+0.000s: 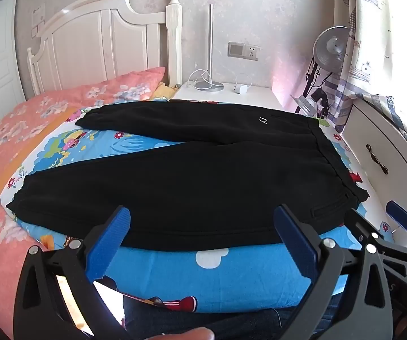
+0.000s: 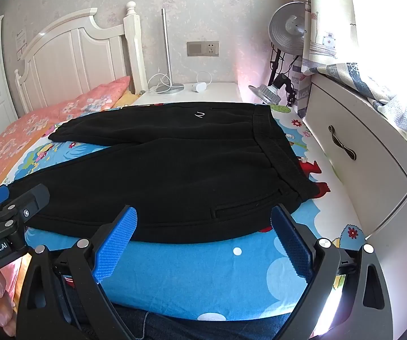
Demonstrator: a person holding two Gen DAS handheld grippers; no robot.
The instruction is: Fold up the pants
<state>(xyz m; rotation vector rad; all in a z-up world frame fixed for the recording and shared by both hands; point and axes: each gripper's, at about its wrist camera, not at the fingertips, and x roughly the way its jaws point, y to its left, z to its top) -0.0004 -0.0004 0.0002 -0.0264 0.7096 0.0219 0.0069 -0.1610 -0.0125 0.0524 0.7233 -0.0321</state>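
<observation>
Pants matt black cloth; bedsheet smooth printed cotton; gripper pads ribbed blue plastic.

The black pants lie spread flat on the bed's cartoon-print sheet, front up. Waistband sits to the right, both legs running off to the left and splayed apart in a narrow V. A small white logo shows on the far leg.

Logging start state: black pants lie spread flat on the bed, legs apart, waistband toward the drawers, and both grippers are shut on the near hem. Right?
Not quite. The pants lie as described, but the left gripper and right gripper are open, holding nothing, as both wrist views show.
</observation>
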